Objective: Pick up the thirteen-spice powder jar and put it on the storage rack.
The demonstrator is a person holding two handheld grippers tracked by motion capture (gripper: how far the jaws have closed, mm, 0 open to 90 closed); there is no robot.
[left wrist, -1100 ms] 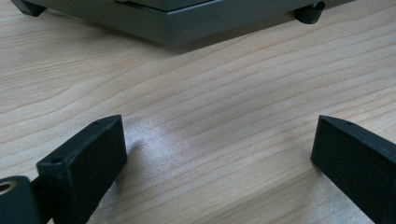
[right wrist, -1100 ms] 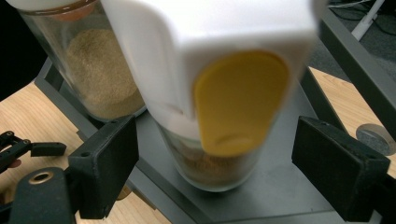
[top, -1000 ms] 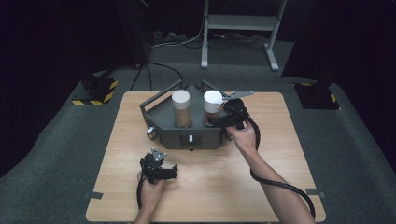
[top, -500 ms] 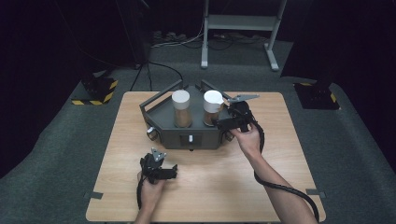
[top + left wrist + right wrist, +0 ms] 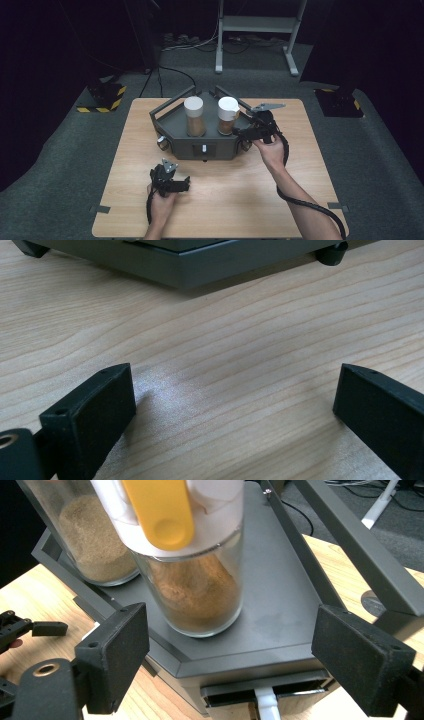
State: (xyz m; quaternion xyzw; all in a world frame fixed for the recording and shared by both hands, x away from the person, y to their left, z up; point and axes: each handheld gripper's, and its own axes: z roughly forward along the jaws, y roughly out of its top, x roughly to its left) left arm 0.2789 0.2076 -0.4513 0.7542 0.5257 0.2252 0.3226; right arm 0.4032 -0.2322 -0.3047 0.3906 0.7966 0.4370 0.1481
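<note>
Jars (image 5: 194,116): two on grey tray (image 5: 170,120). Right gripper (image 5: 227,645) and left gripper (image 5: 235,400): both wide apart, empty.

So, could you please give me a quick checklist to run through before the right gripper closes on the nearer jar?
1. Right gripper jaws open: ok.
2. Nothing between its jaws yet: ok.
3. Jar with the yellow tab upright on the grey tray: ok.
4. Jaws level with the jar body: not ok, they sit at the tray's front edge, short of the glass.
5. Second jar apart from the target: cannot tell, they overlap in the right gripper view.
6. Left gripper open over bare table: ok.
</note>
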